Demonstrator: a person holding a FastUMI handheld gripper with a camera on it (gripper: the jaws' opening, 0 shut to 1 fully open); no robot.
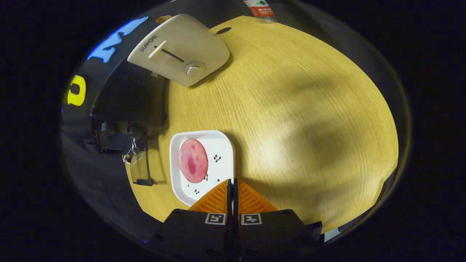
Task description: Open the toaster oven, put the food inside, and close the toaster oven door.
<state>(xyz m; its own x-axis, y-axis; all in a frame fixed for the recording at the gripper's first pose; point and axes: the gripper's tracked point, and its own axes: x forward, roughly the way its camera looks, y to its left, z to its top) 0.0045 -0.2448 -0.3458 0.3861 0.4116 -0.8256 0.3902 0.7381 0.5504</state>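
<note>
A round pink slice of meat (193,160) lies on a white square plate (222,145) on the wooden table. My gripper (232,181) is shut with nothing between its fingers, its tips over the plate's near corner, just right of the slice. The black toaster oven (127,98) stands to the left beyond the plate, seen from above, with two dark knobs (120,129) on its near side. A small glass panel with a metal handle (140,168) juts out below the knobs; it looks like the oven's door, and I cannot tell how far it stands open.
A cream-white pop-up toaster (182,47) with a lever and a dial stands beyond the oven. A plastic bottle (263,10) stands at the table's far edge. The wooden table (298,109) stretches bare to the right of the plate.
</note>
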